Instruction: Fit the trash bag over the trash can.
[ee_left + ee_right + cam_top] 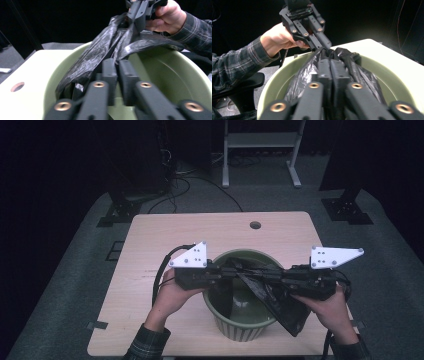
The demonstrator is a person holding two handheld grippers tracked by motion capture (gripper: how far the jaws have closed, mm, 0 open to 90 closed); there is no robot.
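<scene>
Both tools (pixel 117 65) (pixel 331 65) pinching crinkled glossy black plastic bag (pixel 270 292), stretched over ribbed green pot (pixel 240 327)

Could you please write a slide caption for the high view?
Both grippers, left and right, pinch a black bag over a green bin on the table.

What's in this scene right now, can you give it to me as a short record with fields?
setting: light wooden table
container: green ribbed bin, upright near the table's front edge
item: black plastic bag, stretched across the bin's mouth, one end draped over the rim
left gripper: jaws shut on the bag
right gripper: jaws shut on the bag
</scene>
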